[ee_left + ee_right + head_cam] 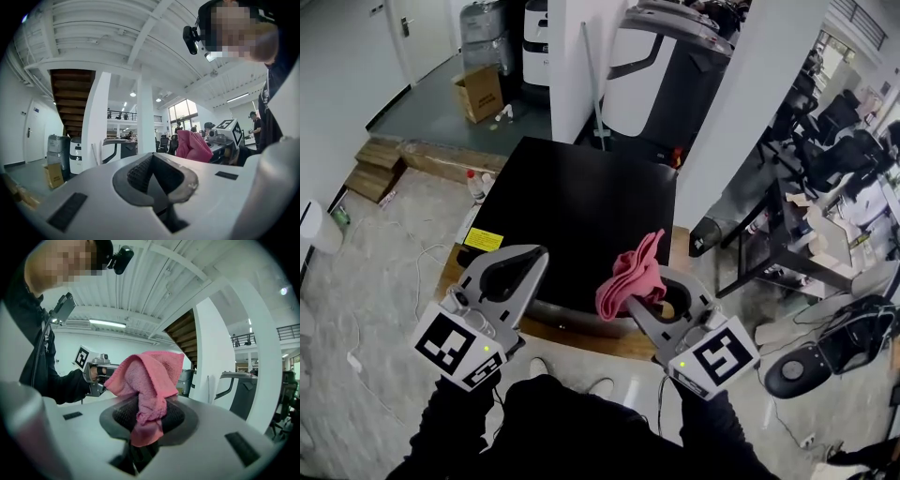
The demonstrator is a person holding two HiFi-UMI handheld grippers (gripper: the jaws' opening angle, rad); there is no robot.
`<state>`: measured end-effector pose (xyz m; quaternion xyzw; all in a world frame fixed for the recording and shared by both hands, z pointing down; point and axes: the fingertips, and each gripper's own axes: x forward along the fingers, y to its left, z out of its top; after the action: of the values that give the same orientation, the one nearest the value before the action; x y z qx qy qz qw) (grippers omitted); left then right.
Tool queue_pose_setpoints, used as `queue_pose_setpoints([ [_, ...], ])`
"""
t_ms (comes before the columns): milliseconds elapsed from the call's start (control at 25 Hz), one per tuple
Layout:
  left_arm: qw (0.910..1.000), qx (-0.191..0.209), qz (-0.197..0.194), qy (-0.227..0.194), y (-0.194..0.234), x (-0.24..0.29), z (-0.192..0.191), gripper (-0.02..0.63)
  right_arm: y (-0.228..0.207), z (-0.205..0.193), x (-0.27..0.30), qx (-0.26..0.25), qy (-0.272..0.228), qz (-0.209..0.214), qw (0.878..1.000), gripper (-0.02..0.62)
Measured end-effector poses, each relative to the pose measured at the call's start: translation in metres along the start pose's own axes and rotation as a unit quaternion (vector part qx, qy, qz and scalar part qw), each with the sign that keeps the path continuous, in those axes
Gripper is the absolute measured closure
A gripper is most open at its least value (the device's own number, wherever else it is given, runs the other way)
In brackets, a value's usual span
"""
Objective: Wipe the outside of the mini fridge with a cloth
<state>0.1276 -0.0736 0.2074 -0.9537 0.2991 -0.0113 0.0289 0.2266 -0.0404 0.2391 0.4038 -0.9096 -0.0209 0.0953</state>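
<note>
The mini fridge [572, 216] is a black box seen from above in the head view, its flat top facing me. My left gripper [539, 255] hovers over the fridge's near left corner, jaws shut with nothing between them [152, 157]. My right gripper [637, 302] is held over the near right edge, shut on a pink cloth [630, 272]. The cloth [150, 380] bunches up out of the jaws and a short end hangs below the pads. From the left gripper view the same cloth [193, 146] shows off to the right. Both grippers are tilted upward, off the fridge.
The fridge stands on a wooden platform [609, 342]. A cardboard box [480, 92] and a water dispenser [483, 33] are at the back left, wooden steps [375, 167] at left. A white pillar [741, 103] and a desk [787, 234] crowd the right.
</note>
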Motion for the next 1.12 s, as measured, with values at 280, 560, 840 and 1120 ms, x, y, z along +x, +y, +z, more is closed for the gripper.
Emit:
queue_pose_setpoints([
  [280, 0.9996, 0.004, -0.021, -0.019, 0.078, 0.006, 0.017, 0.6, -0.015, 0.027, 0.067, -0.094, 0.082, -0.023, 0.992, 0.489],
  [560, 0.9992, 0.039, -0.007, -0.01, 0.196, 0.004, 0.006, 0.6, -0.037, 0.059, 0.204, -0.179, 0.142, -0.051, 0.972, 0.489],
  [840, 0.9991, 0.031, -0.007, 0.029, 0.284, 0.025, -0.034, 0.6, -0.071, 0.013, 0.339, -0.254, 0.264, -0.05, 0.929, 0.489],
  [1120, 0.9989, -0.005, 0.001, 0.046, 0.324, 0.03, -0.076, 0.6, -0.09, -0.038, 0.421, -0.269, 0.324, -0.024, 0.907, 0.489],
])
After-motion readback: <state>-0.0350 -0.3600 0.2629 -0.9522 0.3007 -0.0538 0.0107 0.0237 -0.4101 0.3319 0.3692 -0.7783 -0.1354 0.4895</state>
